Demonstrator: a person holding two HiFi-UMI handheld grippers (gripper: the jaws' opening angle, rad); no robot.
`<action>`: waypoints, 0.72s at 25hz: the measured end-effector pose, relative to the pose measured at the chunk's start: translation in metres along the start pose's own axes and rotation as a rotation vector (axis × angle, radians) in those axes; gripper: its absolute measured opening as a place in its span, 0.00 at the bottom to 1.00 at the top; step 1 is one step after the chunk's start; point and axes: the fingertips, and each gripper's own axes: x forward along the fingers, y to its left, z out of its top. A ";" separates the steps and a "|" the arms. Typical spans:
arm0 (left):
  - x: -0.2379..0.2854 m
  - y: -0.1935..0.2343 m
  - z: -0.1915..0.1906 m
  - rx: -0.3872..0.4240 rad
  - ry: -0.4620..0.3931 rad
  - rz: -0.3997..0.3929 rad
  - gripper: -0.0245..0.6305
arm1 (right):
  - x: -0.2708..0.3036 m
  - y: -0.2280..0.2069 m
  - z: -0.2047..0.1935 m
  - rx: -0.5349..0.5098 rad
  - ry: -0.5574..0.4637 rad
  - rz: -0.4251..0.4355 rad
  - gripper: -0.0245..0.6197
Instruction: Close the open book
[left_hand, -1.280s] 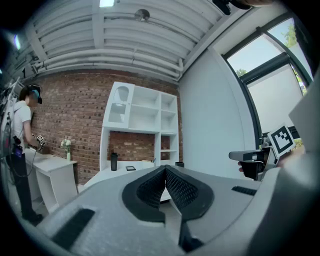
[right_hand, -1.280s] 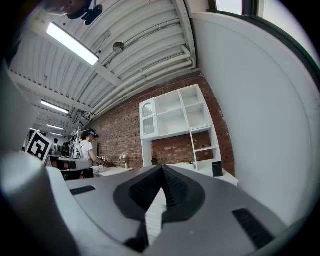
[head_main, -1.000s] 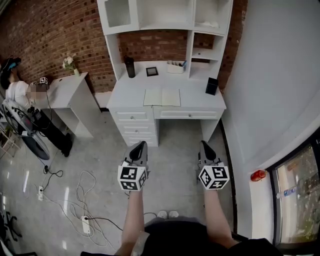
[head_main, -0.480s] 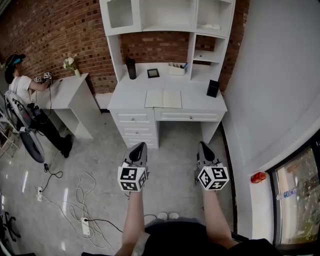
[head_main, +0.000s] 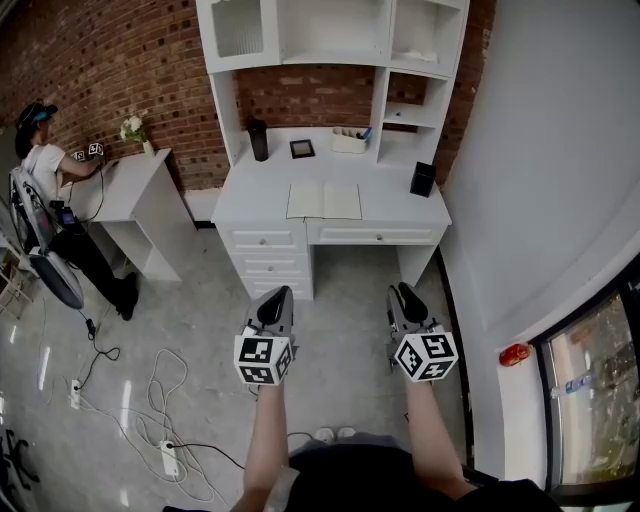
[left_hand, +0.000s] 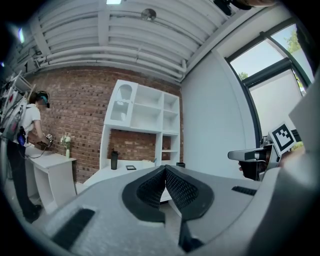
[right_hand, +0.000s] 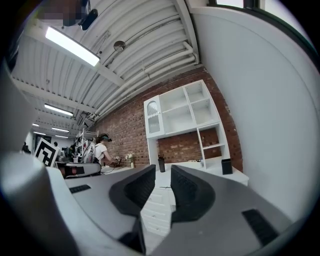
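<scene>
From the head view, the open book (head_main: 324, 200) lies flat, pages up, at the front middle of the white table (head_main: 400, 208), just behind the drawer edge and below the white shelf unit (head_main: 330, 30). Behind the book stand a dark bottle (head_main: 259, 139) and a small frame (head_main: 302, 148), and a black box (head_main: 422, 178) sits toward the table's right end. The left gripper (head_main: 277, 293) and right gripper (head_main: 404, 291) are held out side by side over the grey floor (head_main: 340, 300), both pointing at the table and well apart from it and from the book. At the far left a person (head_main: 45, 165) bends over a smaller side table (head_main: 140, 185), and cables (head_main: 150, 400) trail across the floor. In the left gripper view, the ribbed fingers (left_hand: 150, 189) are pressed together at their tips with nothing between them; the table and shelf unit stand far beyond against the brick wall (left_hand: 75, 115), and the book itself cannot be made out there. In the right gripper view, the fingers (right_hand: 187, 192) stand apart with a clear gap, having just been opening, and nothing is held in it; only the distant table's drawers show through the gap.
</scene>
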 end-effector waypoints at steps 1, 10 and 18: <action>-0.001 0.001 -0.001 -0.002 0.001 0.000 0.05 | 0.001 0.003 0.001 0.000 -0.001 0.007 0.16; -0.016 0.018 -0.019 -0.021 0.036 0.016 0.05 | 0.002 0.020 -0.008 -0.010 -0.008 0.028 0.35; -0.023 0.026 -0.028 -0.020 0.039 0.014 0.05 | -0.001 0.026 -0.018 -0.001 -0.010 0.014 0.36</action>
